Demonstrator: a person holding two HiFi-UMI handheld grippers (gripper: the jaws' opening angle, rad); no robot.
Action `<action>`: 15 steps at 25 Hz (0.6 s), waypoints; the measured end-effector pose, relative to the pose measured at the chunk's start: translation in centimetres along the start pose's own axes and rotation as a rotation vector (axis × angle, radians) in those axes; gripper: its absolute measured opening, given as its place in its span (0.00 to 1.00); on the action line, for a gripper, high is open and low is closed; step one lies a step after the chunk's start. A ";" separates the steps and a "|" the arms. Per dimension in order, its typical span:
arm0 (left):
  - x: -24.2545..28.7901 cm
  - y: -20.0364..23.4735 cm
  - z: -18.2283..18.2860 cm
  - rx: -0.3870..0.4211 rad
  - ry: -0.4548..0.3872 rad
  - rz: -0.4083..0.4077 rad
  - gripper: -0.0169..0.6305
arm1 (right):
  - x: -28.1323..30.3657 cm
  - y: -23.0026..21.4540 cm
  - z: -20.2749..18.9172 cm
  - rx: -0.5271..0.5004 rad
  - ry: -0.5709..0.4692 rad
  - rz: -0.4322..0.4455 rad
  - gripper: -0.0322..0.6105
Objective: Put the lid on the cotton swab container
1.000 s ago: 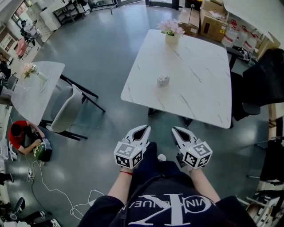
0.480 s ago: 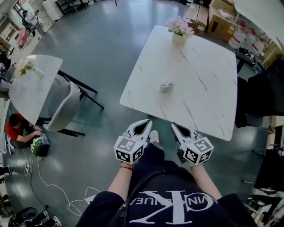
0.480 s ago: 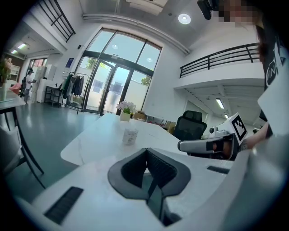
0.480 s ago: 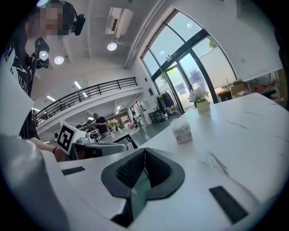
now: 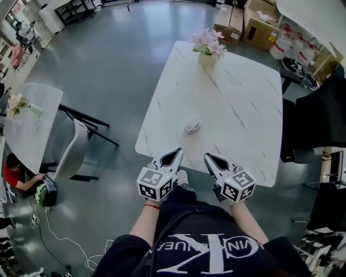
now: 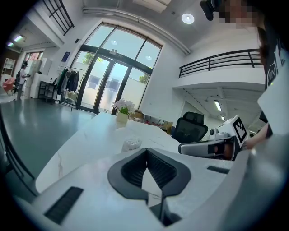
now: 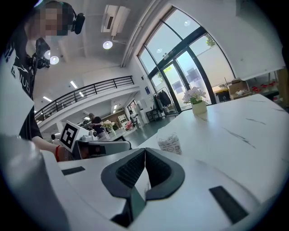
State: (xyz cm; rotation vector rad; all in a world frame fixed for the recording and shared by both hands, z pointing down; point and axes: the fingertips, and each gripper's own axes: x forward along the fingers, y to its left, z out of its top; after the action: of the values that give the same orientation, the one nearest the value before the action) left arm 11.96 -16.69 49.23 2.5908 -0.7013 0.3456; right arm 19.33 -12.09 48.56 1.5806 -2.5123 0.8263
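The cotton swab container (image 5: pixel 192 126) is a small clear tub with white contents. It stands on the white marble table (image 5: pixel 238 108) near its front-left part. The left gripper view has the container (image 6: pixel 131 143) just beyond the jaws, and in the right gripper view the container (image 7: pixel 170 143) is ahead and slightly right. I cannot make out a separate lid. My left gripper (image 5: pixel 174 153) and right gripper (image 5: pixel 207 157) hover side by side at the table's near edge, short of the container. Both are shut, with their jaws meeting and nothing between them.
A vase of pink flowers (image 5: pixel 207 48) stands at the table's far end. A black office chair (image 5: pixel 316 119) is at the right, a second white table (image 5: pixel 27 124) with a grey chair (image 5: pixel 70 151) at the left. Cardboard boxes (image 5: pixel 254 16) are stacked behind.
The person has walked up to the table. Both grippers, earlier over the floor, now reach its near edge, and the container lies much closer. Jaws unchanged.
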 end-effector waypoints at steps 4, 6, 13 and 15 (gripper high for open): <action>2.4 1.6 1.2 -0.006 0.010 -0.020 0.04 | 1.5 -2.1 1.3 0.007 0.012 -0.019 0.06; 3.5 2.4 1.7 -0.009 0.014 -0.028 0.04 | 2.4 -3.0 1.8 0.010 0.018 -0.029 0.06; 6.1 5.8 2.6 -0.027 0.030 -0.049 0.04 | 5.7 -5.1 3.5 0.017 0.030 -0.032 0.06; 6.4 6.4 2.7 -0.023 0.031 -0.053 0.04 | 6.4 -5.7 4.4 0.033 0.019 -0.021 0.06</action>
State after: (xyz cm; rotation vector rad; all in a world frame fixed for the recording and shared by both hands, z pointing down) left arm 14.35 -25.63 51.24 2.5718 -0.6203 0.3589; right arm 22.20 -21.31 49.17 1.5982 -2.4778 0.8800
